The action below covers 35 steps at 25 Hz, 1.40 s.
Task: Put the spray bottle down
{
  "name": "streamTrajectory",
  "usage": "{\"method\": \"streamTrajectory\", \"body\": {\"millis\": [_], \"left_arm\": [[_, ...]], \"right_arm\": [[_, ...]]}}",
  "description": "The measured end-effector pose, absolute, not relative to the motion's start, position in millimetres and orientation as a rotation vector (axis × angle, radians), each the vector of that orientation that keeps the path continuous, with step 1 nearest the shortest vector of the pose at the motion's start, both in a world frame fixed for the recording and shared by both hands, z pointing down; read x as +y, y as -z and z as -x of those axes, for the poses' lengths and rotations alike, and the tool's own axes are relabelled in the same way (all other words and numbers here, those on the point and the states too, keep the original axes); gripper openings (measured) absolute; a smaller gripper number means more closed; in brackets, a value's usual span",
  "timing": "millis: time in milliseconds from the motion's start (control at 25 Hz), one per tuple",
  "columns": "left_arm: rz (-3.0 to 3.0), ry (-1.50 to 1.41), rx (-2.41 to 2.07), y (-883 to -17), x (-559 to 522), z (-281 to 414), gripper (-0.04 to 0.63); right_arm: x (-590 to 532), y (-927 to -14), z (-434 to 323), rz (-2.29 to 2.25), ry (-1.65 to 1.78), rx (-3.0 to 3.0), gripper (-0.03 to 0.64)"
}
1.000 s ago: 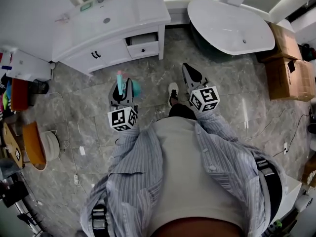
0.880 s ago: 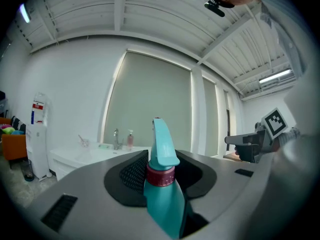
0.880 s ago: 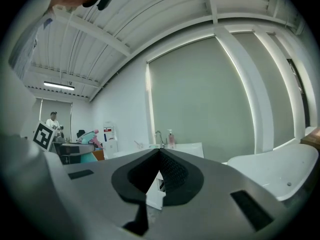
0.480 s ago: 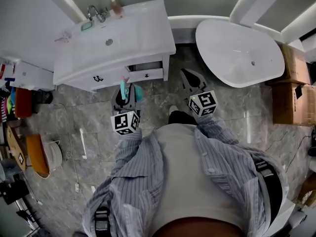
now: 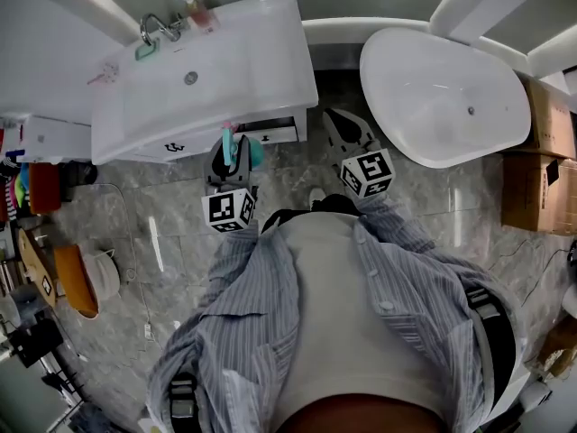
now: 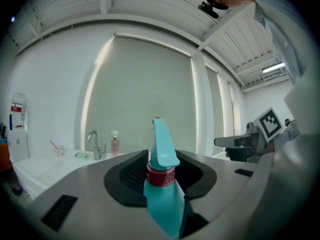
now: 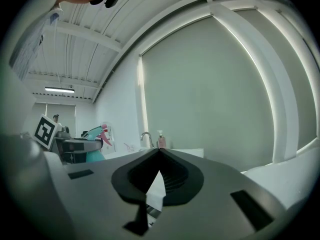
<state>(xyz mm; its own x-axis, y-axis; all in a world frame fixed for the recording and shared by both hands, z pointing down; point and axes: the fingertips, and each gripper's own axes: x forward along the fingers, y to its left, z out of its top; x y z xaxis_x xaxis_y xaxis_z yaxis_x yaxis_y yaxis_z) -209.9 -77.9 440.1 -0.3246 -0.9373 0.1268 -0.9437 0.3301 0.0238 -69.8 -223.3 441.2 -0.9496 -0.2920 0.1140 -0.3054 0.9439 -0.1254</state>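
Note:
A teal spray bottle (image 6: 161, 184) with a red collar and a pink trigger stands upright between the jaws of my left gripper (image 5: 231, 154), which is shut on its neck. In the head view the spray bottle (image 5: 245, 150) hangs just in front of the white vanity (image 5: 243, 70), by its open drawer (image 5: 270, 131). My right gripper (image 5: 345, 132) is level beside it, further right, its jaws shut with nothing in them. From the right gripper view the spray bottle (image 7: 95, 143) shows at the left.
The vanity carries a faucet (image 5: 153, 27), a soap dispenser (image 5: 192, 9) and a green soap dish (image 5: 148, 50). A white bathtub (image 5: 442, 97) stands to the right, with cardboard boxes (image 5: 536, 192) beyond it. Clutter and cables line the marble floor at the left (image 5: 63, 269).
The person has walked toward the vanity, so both grippers now sit close to its front edge. The bottle stays in the left gripper. The right jaws remain shut.

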Motion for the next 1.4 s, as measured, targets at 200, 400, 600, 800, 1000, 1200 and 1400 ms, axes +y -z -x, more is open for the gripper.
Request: {"method": "streamTrajectory", "body": {"millis": [200, 400, 600, 800, 1000, 1200, 1400], "left_arm": [[-1.781, -0.085, -2.416, -449.4, -96.2, 217.0, 0.138], [-1.872, -0.089, -2.347, -452.2, -116.2, 230.6, 0.137], [-1.991, -0.105, -2.279, -441.7, -129.7, 246.9, 0.137], [-2.049, -0.096, -2.238, -435.4, -138.9, 270.6, 0.137], [-2.091, -0.088, -2.199, -434.4, -151.7, 288.8, 0.137], [-2.082, -0.076, -2.173, -441.9, -166.6, 301.7, 0.137], [-2.07, -0.093, -2.13, -464.1, -187.1, 306.2, 0.137]], "right_arm": [[-232.7, -442.5, 75.6, -0.499, -0.222, -3.0, 0.015], [-241.4, -445.8, 83.3, -0.589, -0.225, -2.98, 0.015], [-241.6, -437.8, 99.8, -0.682, -0.239, -2.984, 0.015], [-246.5, -430.3, 122.3, -0.74, -0.222, -2.985, 0.015], [-254.4, -432.1, 140.1, -0.781, -0.225, -2.965, 0.015], [-267.0, -437.2, 150.3, -0.817, -0.253, -2.938, 0.015], [-281.2, -457.9, 155.7, -0.831, -0.294, -2.889, 0.015]]}}
